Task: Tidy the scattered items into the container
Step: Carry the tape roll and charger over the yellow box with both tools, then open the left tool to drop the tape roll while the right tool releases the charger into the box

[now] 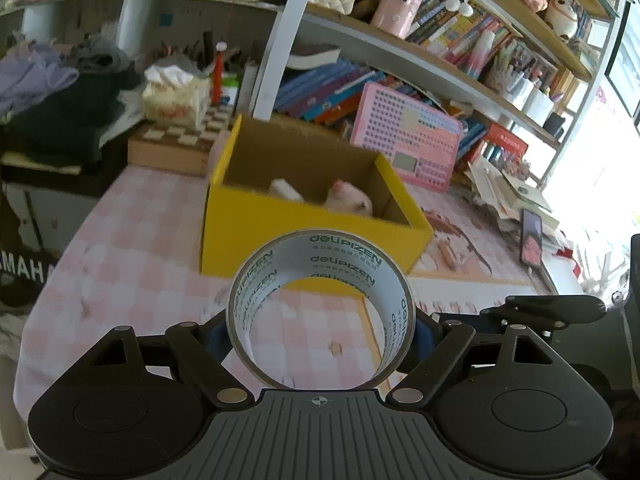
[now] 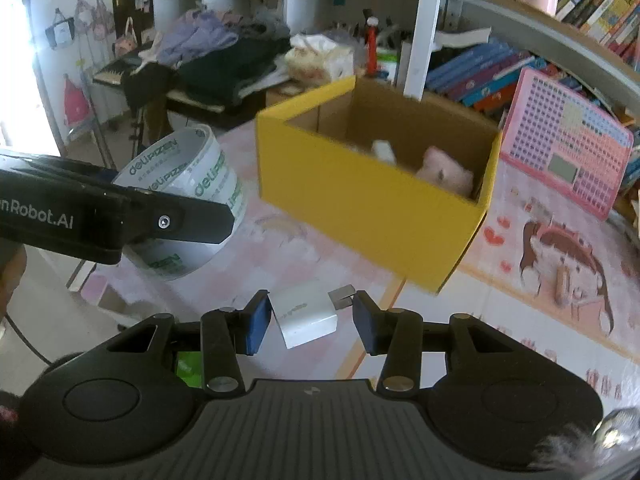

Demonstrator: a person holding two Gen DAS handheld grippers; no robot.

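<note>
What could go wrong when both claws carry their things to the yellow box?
The white charger sits tilted in the right claw, pinched partly by its metal prongs, so it might slip out. The tape roll in the left claw could bump the yellow box rim.

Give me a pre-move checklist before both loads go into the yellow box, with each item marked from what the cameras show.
1. Left tool shut on the tape roll, pads on both sides: ok.
2. Right tool shut on the white charger: cannot tell. It sits tilted between the pads, prongs toward the right pad, and firmness is unclear.
3. Yellow box open at the top: ok.
4. Free room inside the box beside the pink plush toy and the white item: ok.
5. Both loads clear of the tablecloth: ok.
6. The two tools apart from each other: ok.
</note>
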